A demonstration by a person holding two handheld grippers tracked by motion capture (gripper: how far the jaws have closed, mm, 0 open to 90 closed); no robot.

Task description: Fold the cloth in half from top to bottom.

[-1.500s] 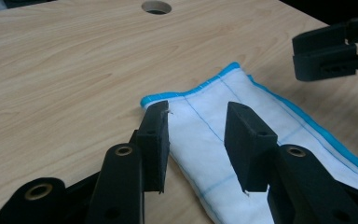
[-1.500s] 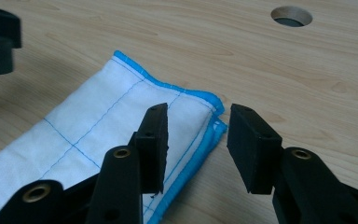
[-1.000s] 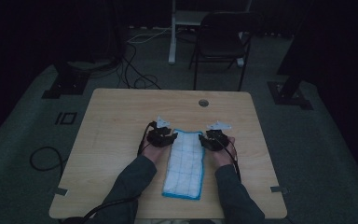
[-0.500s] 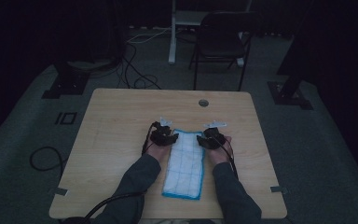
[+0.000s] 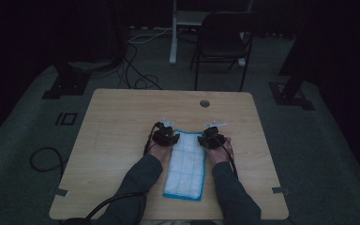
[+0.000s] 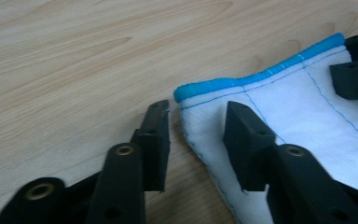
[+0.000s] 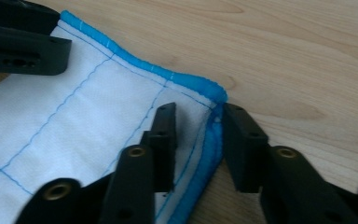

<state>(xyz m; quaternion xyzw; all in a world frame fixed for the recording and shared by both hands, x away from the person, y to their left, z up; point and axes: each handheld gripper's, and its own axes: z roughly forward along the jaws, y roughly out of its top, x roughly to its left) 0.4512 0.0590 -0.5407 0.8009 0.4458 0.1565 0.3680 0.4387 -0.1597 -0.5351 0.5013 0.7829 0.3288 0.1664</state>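
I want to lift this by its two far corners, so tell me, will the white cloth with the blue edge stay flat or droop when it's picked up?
Probably droop. The cloth looks thin and quilted, and its blue hem already ripples, so it is likely floppy. It lies flat on the table and looks light. Each gripper, left and right, straddles a corner, so the middle would likely sag.

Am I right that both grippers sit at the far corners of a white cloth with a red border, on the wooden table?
Not quite: the cloth's border is blue, as the right gripper view shows. The left gripper and right gripper do sit at its far corners on the wooden table.
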